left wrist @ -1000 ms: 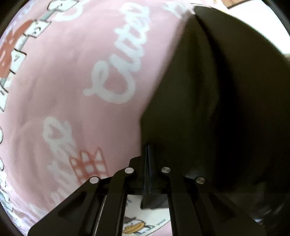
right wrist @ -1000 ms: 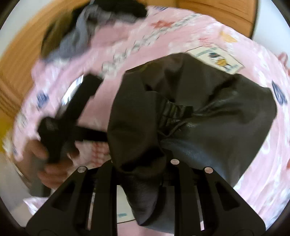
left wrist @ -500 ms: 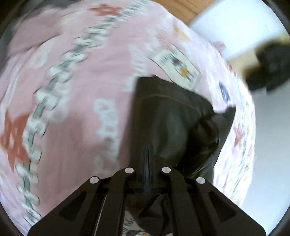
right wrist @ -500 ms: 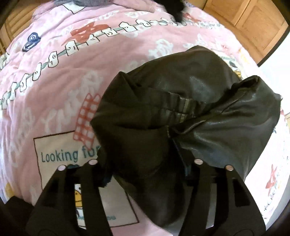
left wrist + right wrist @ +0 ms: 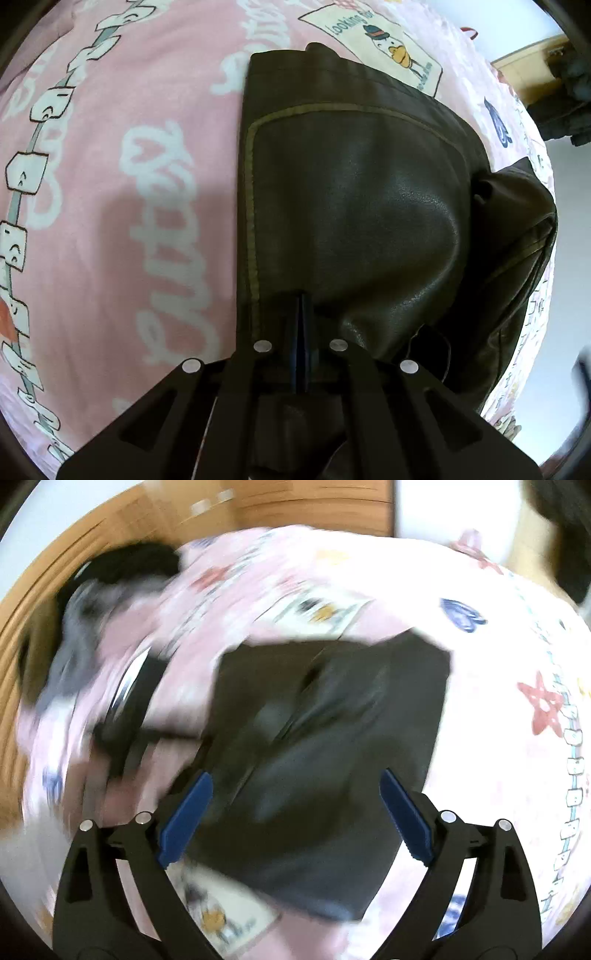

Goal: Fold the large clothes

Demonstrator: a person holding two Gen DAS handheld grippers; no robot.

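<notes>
A dark leather-like garment (image 5: 354, 206) is seen lying folded on a pink printed bedspread (image 5: 122, 192), with a stitched seam running along its left edge and across its top. The left gripper (image 5: 303, 317) is pressed together, and a fold of the garment's near edge is pinched between its fingers; the material rises in a glossy bulge just above the grip. To the right of that bulge, a second, crumpled layer of the same garment is draped toward the bed's edge.

In the right wrist view the right gripper (image 5: 295, 805) is caught with its jaws opening, the blue pads (image 5: 186, 814) standing wide apart. The garment (image 5: 332, 746) is framed between them but is touched by neither pad, as far as the heavy blur allows (the whole frame is smeared). At the far left of that view a pile of grey and black clothing (image 5: 92, 602) is made out near a wooden surface (image 5: 33, 602).
</notes>
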